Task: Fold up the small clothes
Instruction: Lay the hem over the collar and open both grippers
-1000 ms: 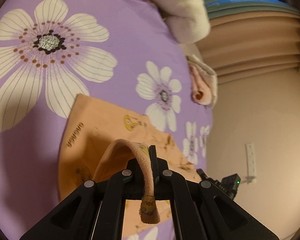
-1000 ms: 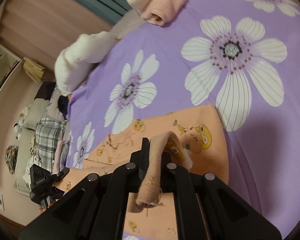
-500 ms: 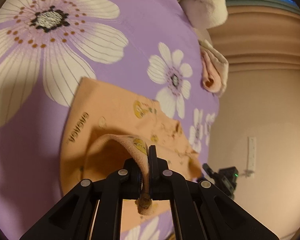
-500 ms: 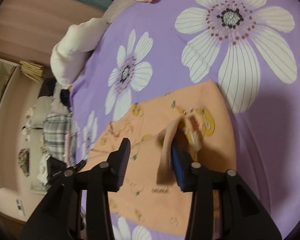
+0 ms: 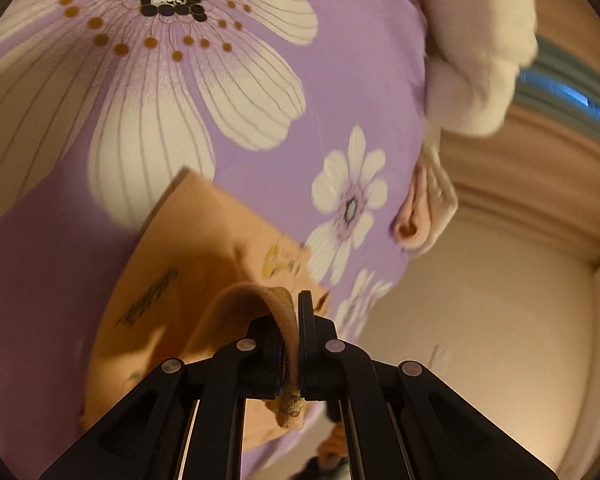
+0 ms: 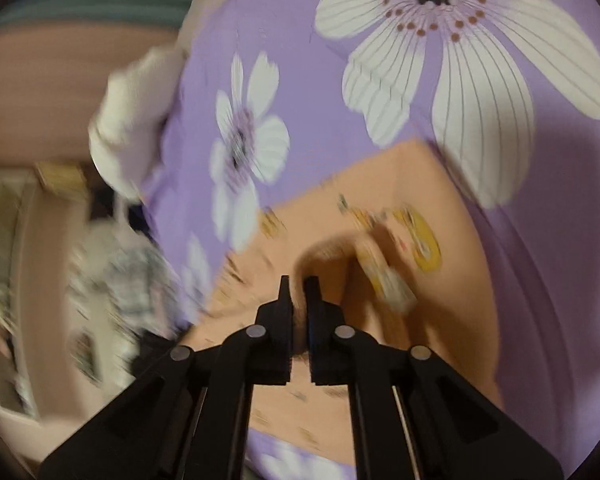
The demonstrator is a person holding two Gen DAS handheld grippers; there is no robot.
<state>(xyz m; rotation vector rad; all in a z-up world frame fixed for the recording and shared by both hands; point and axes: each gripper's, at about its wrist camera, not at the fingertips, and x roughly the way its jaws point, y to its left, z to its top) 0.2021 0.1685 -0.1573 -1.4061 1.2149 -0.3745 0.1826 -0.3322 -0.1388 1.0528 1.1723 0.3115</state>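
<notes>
A small orange garment with cartoon prints point(image 5: 188, 264) lies on the purple flowered bedsheet point(image 5: 340, 80). My left gripper point(image 5: 290, 320) is shut on a raised fold of the garment's edge, which loops up between the fingers. In the right wrist view the same garment point(image 6: 400, 208) lies flat, with a released fold point(image 6: 384, 276) dropped on it to the right of the fingertips. My right gripper point(image 6: 298, 292) has its jaws nearly closed with a narrow gap and holds nothing. The view is blurred.
A cream folded cloth point(image 5: 480, 40) and a pink and cream folded garment point(image 5: 424, 216) lie near the bed's far edge. Curtains point(image 5: 540, 160) hang beyond. The right wrist view shows the cream cloth point(image 6: 132, 120) and blurred clutter point(image 6: 112, 280) off the bed.
My right gripper opened and let go of the garment fold, then closed again empty. My left gripper kept its hold and moved forward over the sheet.
</notes>
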